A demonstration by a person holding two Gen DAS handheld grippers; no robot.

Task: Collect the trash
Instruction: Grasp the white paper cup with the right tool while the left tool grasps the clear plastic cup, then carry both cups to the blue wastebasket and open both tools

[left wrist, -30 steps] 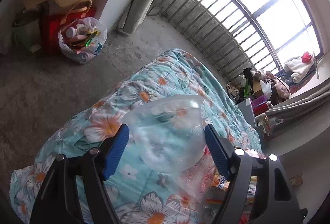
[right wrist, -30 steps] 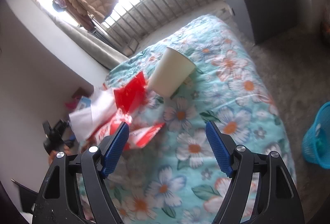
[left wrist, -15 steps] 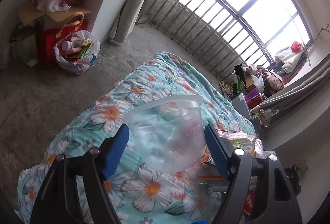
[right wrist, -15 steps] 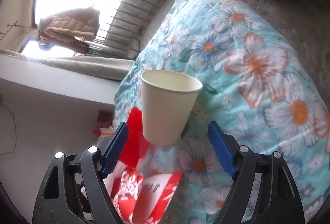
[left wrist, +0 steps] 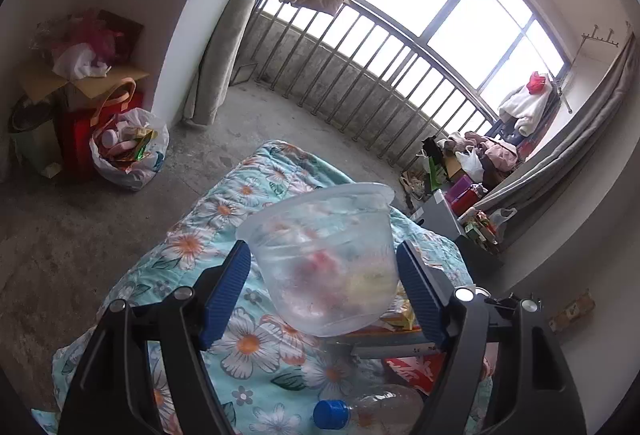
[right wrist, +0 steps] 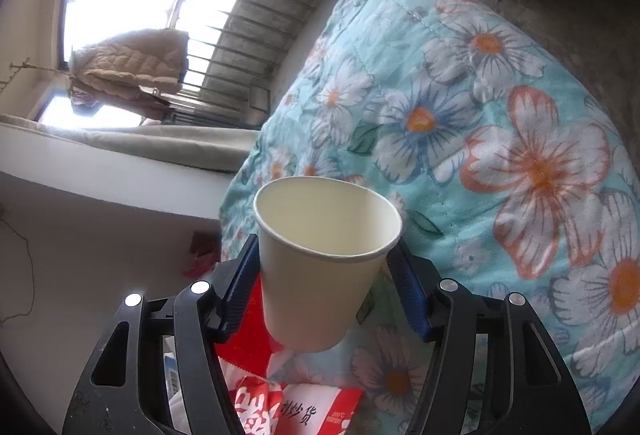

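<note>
Bowl (left wrist: 326, 259) between left tool (left wrist: 324, 289) fingers above quilt (left wrist: 224, 219); bottle (left wrist: 372, 411) apparently lying below it.

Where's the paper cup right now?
In the right wrist view, the paper cup sits upright between the right gripper fingers, over the floral quilt, with a red snack wrapper just below it.
</note>
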